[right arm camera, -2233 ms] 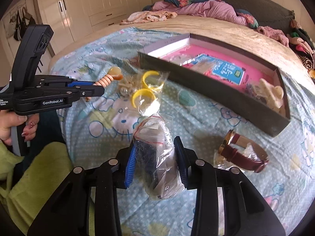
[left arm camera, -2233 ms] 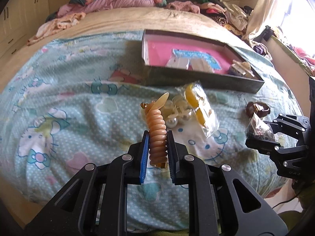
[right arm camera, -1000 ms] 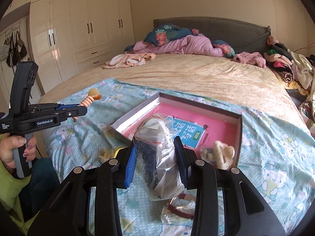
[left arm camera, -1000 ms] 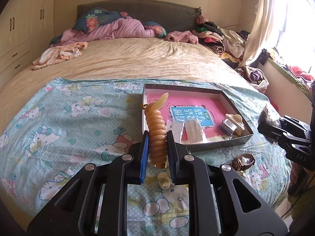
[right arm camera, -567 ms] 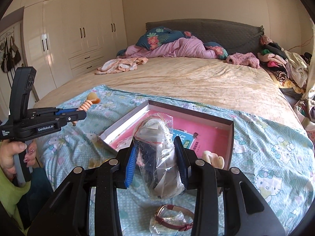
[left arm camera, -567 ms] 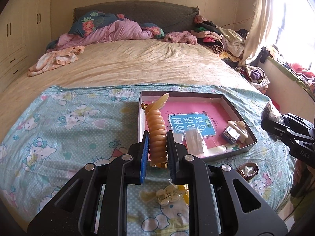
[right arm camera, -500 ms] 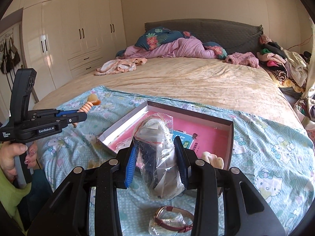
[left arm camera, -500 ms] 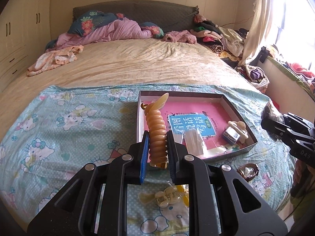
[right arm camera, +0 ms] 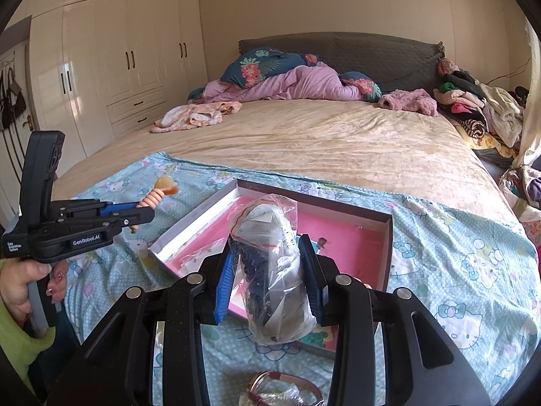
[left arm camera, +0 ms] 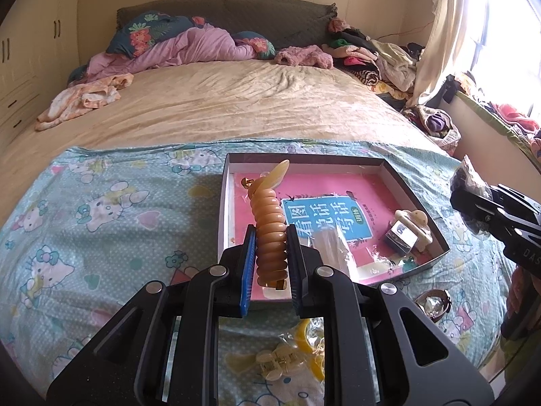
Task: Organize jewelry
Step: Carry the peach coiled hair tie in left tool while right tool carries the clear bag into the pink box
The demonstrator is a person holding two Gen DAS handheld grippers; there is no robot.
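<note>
Jewelry is split between my grips: my left hand-held gripper (left arm camera: 270, 253) is clamped on an orange spiral hair tie (left arm camera: 268, 233), my right hand-held gripper (right arm camera: 268, 277) on a clear bag (right arm camera: 274, 270) whose dark contents I cannot make out. Both hang over the shallow pink-lined box (left arm camera: 416, 199) on the bed, which holds a blue card (left arm camera: 324, 216), a cream claw clip (left arm camera: 410, 226) and small clear packets. A bagged watch (right arm camera: 284, 390) lies cut off at the frame's bottom edge.
</note>
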